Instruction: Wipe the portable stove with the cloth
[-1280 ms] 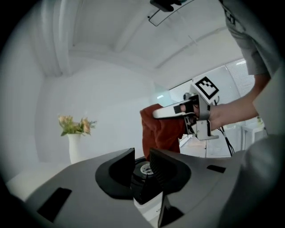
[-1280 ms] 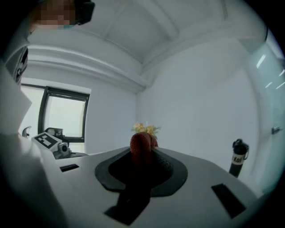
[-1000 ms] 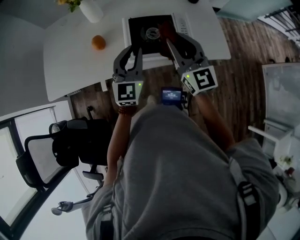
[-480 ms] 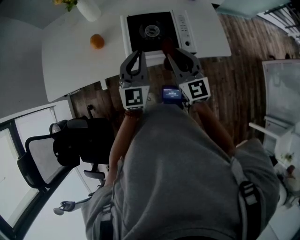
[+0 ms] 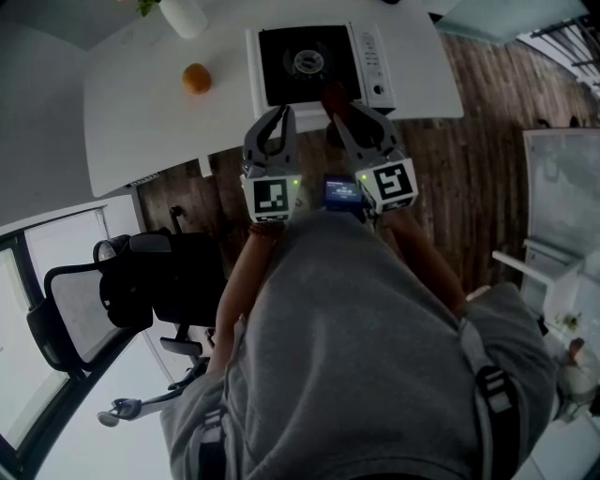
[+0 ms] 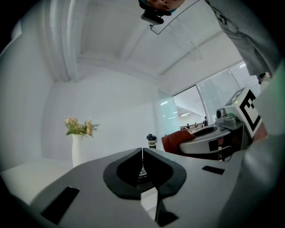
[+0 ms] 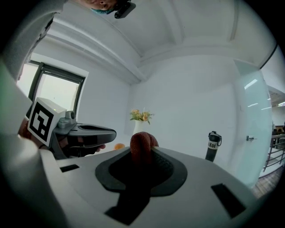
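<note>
The cloth (image 7: pixel 141 141) is pinched in the right gripper (image 5: pixel 335 111): a rust-red wad bulges up between the jaws and pokes out past their tips, and they're clamped hard on it. From the head view that wad hangs at the near edge of the stove (image 5: pixel 281 75), over the rim of the white table (image 5: pixel 141 122); whether it touches the stove, I can't tell. The left gripper (image 6: pixel 142 153) is clenched on nothing, its jaws meeting in a thin line with only the stove's burner showing beyond them. Both grippers sit side by side, close together, noses aimed at the stove, just short of the table's edge. The forearms are tucked in against the grey-shirted torso, elbows back, marker cubes facing up at the head camera. An orange (image 5: pixel 196 79) lies well left of the stove, a white vase (image 5: pixel 183 17) farther back, and a black chair (image 5: pixel 103 300) stands off to the person's left.
</note>
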Demonstrator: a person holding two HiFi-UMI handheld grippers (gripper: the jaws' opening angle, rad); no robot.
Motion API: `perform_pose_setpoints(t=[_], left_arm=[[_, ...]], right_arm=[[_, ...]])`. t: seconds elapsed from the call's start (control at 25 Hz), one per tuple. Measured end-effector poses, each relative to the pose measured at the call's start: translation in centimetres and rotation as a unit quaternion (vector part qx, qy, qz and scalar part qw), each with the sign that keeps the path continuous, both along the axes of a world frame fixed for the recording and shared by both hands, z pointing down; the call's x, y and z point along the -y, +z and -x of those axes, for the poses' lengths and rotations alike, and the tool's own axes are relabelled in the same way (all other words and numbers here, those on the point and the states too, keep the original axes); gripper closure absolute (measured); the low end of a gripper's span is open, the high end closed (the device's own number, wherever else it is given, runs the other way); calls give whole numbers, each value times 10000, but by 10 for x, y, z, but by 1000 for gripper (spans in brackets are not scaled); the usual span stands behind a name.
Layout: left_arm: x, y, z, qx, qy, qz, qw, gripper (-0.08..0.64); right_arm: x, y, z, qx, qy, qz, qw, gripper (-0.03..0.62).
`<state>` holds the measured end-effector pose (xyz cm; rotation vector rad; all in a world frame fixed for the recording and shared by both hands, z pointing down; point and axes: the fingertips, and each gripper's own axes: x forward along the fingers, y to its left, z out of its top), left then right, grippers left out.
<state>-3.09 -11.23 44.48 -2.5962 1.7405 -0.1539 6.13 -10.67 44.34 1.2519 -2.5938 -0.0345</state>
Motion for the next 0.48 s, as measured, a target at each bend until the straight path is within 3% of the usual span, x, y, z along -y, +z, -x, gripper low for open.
perform_pose_setpoints(t=[0.48], left_arm=[[-1, 13, 8, 39, 17, 168, 9998, 528]], right_arm=[[8, 4, -1, 362, 55, 61, 9993, 502]])
